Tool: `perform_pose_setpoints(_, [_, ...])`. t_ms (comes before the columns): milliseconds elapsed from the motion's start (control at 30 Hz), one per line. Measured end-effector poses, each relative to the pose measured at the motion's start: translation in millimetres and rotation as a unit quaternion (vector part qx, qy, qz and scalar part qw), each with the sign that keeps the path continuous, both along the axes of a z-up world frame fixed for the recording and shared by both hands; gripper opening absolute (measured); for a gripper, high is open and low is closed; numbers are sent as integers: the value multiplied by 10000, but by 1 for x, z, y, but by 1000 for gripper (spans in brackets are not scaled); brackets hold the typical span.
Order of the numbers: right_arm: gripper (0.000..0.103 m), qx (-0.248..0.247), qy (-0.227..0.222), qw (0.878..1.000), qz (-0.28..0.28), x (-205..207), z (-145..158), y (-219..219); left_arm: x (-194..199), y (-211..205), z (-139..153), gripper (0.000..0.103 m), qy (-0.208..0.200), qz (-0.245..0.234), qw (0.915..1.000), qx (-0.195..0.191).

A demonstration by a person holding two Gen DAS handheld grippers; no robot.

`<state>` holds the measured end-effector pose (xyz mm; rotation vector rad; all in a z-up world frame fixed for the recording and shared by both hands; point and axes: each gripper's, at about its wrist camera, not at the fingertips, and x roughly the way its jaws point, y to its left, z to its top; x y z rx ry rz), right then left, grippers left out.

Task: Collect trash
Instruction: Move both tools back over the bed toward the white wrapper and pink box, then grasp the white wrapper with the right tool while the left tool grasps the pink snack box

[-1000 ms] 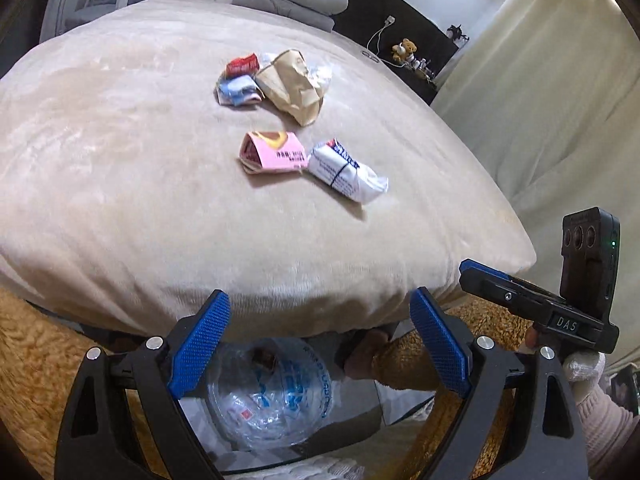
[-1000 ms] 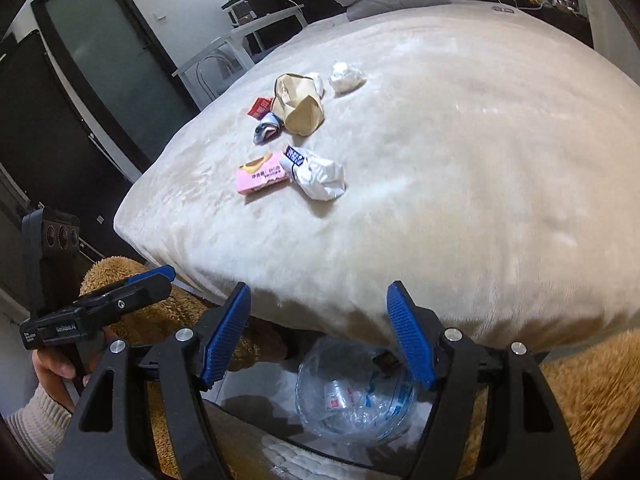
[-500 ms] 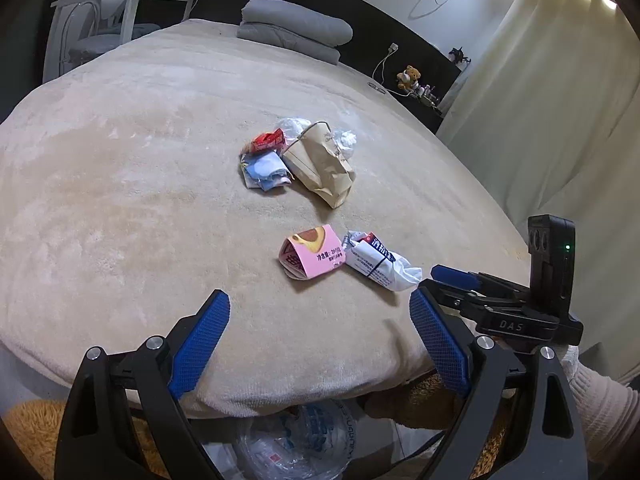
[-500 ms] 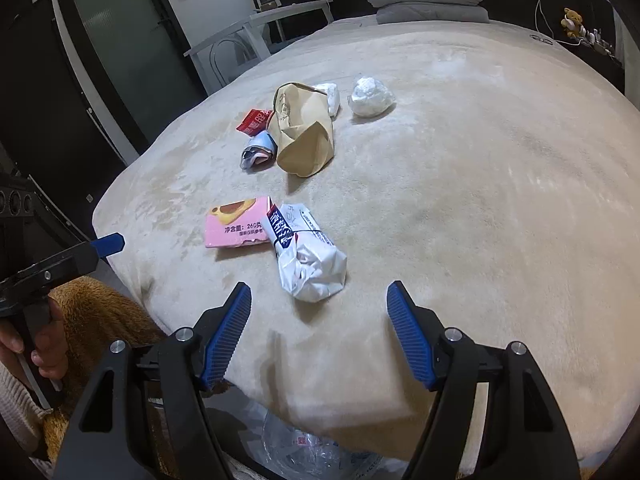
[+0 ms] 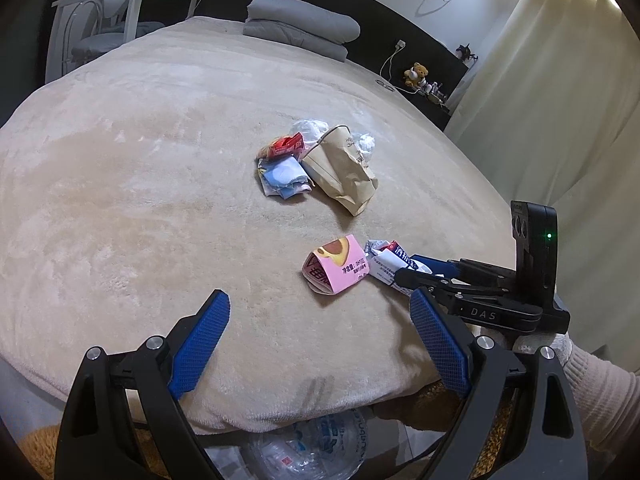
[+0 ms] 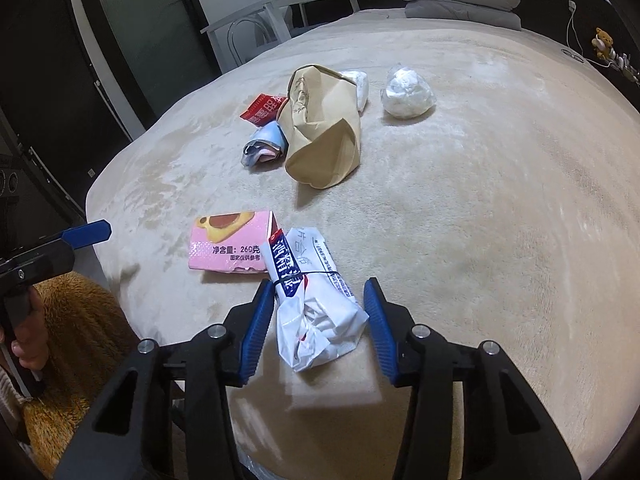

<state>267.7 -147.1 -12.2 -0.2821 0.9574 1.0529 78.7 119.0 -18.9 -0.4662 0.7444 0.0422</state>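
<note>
Left wrist view: left tool [image 5: 320, 340] spread wide over the bed [image 5: 140, 200]; plastic bottle [image 5: 308, 448] below bed edge; "DAS" on right tool.

Right wrist view: right tool [image 6: 318, 320] apart, straddling white wrapper [image 6: 316, 308] beside pink box [image 6: 228, 246] marked "260"; white wad [image 6: 408, 94] behind.

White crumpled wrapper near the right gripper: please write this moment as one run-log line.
right gripper: open, straddling white crumpled plastic wrapper | left gripper: open, empty | wrapper: on beige blanket, touching pink carton
</note>
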Motion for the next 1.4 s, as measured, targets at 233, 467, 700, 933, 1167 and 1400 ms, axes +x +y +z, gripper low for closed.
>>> perform_pose_setpoints(233, [44,158,-83,9998,-57,-3,7,-7,4,-6,-1,90,56,-83,9999,110])
perform_pose_setpoints(467, [43,356,-46,9992,-192,-2,17,-21,14,-13,-2,90,152,-109,9997,135])
perform_pose_setpoints(700, [43,601,-34,9971,-462,2,30,-45,38,-36,-6,90,352,-130,9990,231])
perform_pose_setpoints(933, [43,846,41,9938,-722,10,40,-71,69,-48,-23,90,874,114,9957,271])
perform_pose_setpoints(1167, [43,1052,109,9912,-800,11,47,-96,97,-45,-39,90,1274,454,9907,133])
perform_pose_setpoints(1400, [43,1258,149,9884,-838,11,55,-111,120,-42,-43,90,1410,725,9871,203])
